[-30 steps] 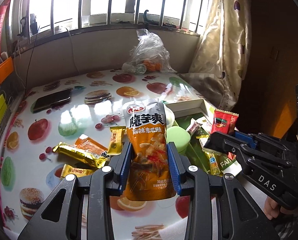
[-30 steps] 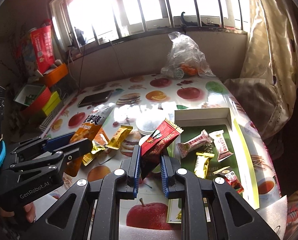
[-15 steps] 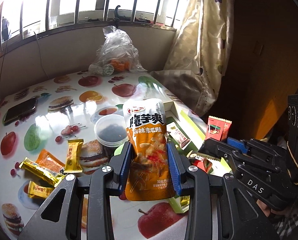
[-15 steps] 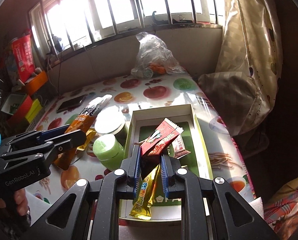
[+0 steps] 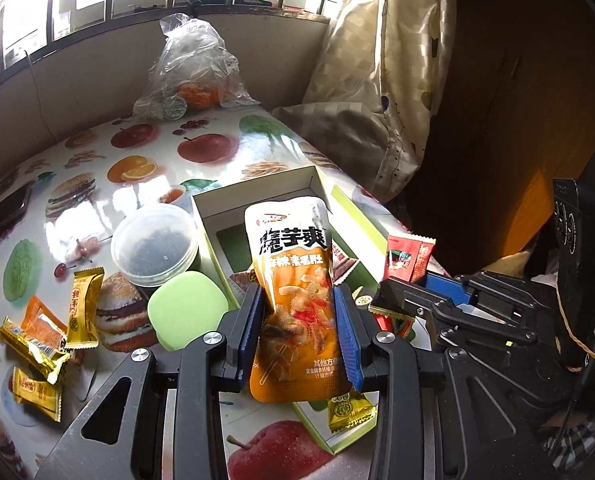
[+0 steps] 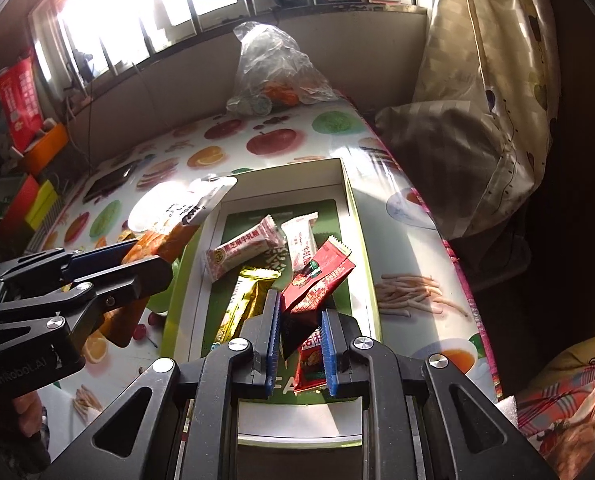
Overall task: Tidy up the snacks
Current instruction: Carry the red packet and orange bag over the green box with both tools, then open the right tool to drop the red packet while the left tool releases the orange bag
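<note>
Left gripper point(image 5: 297, 320) clamps tall orange snack pouch point(image 5: 295, 280); right gripper point(image 6: 299, 330) clamps red foil sachet point(image 6: 317, 284), white-walled green tray point(image 6: 349, 196) at 12 o'clock.

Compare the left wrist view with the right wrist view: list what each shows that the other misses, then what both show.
Left wrist only: the round tub, the green lid beside it, and loose yellow candy bars on the table.
Right wrist only: the pink bar and gold bar lying in the box, plus the orange bin by the window.
Both: the box, the plastic bag, the left gripper shut on the orange pouch, and the right gripper shut on the red packet.
</note>
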The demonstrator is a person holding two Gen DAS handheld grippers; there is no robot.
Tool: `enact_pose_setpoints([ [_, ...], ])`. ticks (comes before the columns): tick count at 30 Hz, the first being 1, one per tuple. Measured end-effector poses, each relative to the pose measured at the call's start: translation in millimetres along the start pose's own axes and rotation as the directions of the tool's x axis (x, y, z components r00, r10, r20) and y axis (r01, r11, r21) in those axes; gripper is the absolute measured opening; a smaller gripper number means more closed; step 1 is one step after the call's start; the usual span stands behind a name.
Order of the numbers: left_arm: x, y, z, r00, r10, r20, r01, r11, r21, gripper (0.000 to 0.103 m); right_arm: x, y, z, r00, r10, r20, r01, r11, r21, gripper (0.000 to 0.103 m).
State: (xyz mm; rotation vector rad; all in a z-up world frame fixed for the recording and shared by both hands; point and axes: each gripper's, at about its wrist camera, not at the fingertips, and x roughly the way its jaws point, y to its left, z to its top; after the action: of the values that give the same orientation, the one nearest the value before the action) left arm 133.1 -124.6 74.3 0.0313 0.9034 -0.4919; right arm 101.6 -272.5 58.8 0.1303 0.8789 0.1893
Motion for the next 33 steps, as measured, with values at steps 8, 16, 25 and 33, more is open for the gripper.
enact_pose_setpoints([
  [8,19,-7,-1,0.999,0.001,-0.04,-0.001,1.0,0.007,0.037,17,-8,0,0.999,0.017,-0.038,-0.017,1.0,-0.009,0.017],
  [16,29,-9,-2,0.998,0.016,-0.058,-0.016,1.0,0.011,0.037,26,-10,0,0.999,0.019,-0.05,-0.019,1.0,-0.017,0.018],
  [25,35,-10,-4,0.997,0.014,-0.078,-0.014,1.0,0.006,0.04,28,-10,-2,0.999,0.008,-0.054,-0.01,0.999,-0.036,0.022],
  [33,36,-9,-4,0.996,0.019,-0.083,-0.019,1.0,-0.004,0.04,29,-8,-6,0.998,-0.004,-0.059,0.001,0.999,-0.041,0.029],
])
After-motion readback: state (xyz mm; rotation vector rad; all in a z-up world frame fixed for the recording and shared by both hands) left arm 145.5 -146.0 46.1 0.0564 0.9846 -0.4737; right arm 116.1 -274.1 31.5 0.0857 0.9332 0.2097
